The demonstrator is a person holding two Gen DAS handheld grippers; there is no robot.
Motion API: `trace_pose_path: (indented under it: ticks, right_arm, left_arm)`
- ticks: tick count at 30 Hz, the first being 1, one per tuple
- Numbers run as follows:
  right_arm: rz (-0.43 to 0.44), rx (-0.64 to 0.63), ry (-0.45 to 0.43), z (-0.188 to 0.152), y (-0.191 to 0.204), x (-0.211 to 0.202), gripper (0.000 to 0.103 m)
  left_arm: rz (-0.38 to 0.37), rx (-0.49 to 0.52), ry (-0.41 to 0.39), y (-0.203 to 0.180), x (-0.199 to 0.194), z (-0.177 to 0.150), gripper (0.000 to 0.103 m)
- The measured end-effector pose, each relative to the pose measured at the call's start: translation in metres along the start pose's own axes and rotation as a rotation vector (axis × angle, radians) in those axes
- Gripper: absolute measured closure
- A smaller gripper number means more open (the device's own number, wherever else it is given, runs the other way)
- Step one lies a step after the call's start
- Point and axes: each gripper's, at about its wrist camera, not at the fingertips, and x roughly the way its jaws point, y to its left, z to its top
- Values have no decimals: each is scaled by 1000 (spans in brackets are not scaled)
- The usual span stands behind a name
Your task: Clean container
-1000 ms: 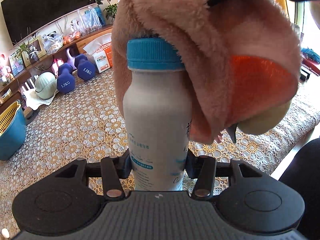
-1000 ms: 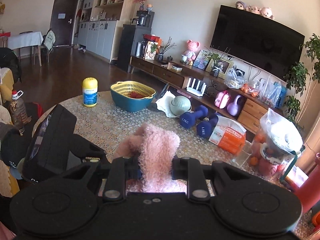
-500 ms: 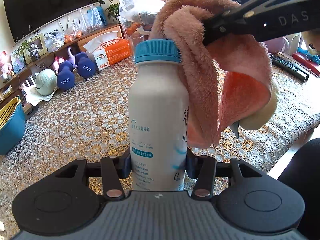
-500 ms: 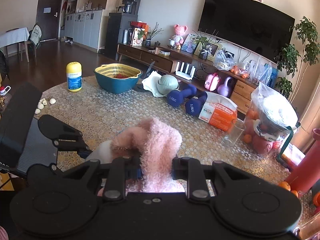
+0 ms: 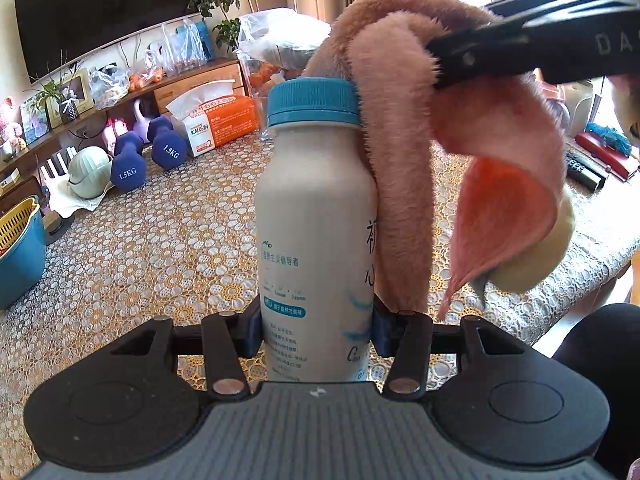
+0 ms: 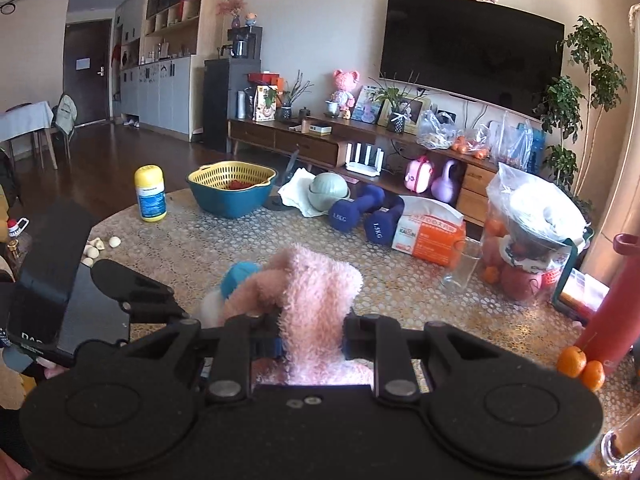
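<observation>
A beige bottle (image 5: pixel 316 240) with a blue cap (image 5: pixel 313 101) stands upright between the fingers of my left gripper (image 5: pixel 318 334), which is shut on its lower body. A fluffy pink cloth (image 5: pixel 404 168) hangs against the bottle's right side and over the cap's edge. My right gripper (image 6: pixel 311 346) is shut on that cloth (image 6: pixel 316 304); its black finger (image 5: pixel 520 52) reaches in from the upper right in the left wrist view. In the right wrist view the blue cap (image 6: pixel 240 276) peeks out left of the cloth, and the left gripper's body (image 6: pixel 80 304) shows at the left.
A lace-covered table (image 5: pixel 152 248) carries blue dumbbells (image 5: pixel 148 156), a tissue box (image 5: pixel 218 120), a blue basket with a yellow strainer (image 6: pixel 232 188), a yellow-capped bottle (image 6: pixel 150 194), a glass (image 6: pixel 460 264), bagged fruit (image 6: pixel 532 240), a red bottle (image 6: pixel 618 300) and two oranges (image 6: pixel 582 366).
The pink cloth has slid off the bottle's cap and back to its right side. Both grippers with the bottle have shifted, so more of the table's right end shows.
</observation>
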Motion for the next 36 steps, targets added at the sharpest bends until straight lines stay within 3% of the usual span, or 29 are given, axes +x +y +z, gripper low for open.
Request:
trace_pose_path:
  ticks: [7,16,23,28,36]
  right_arm:
    - [-3,57,-2,-7,-3,8,80]
    - [-79,5,88,-31,1,18,80]
    - [2,80,13,-28,-4,-8,80]
    - [41,80,11,-26,3,-5,80]
    - [18,78,37,-30,9,7,80]
  left_arm:
    - [1,-20,-7,3,-4,0,54]
    - [-25,-38,-36,1,-11,6,54]
    - [-14,-40,-37,0,-10,6,54]
    - [-21,-32,-45,-5,-13,7,54]
    - [-30,-45,-48,-4,-16,8,54]
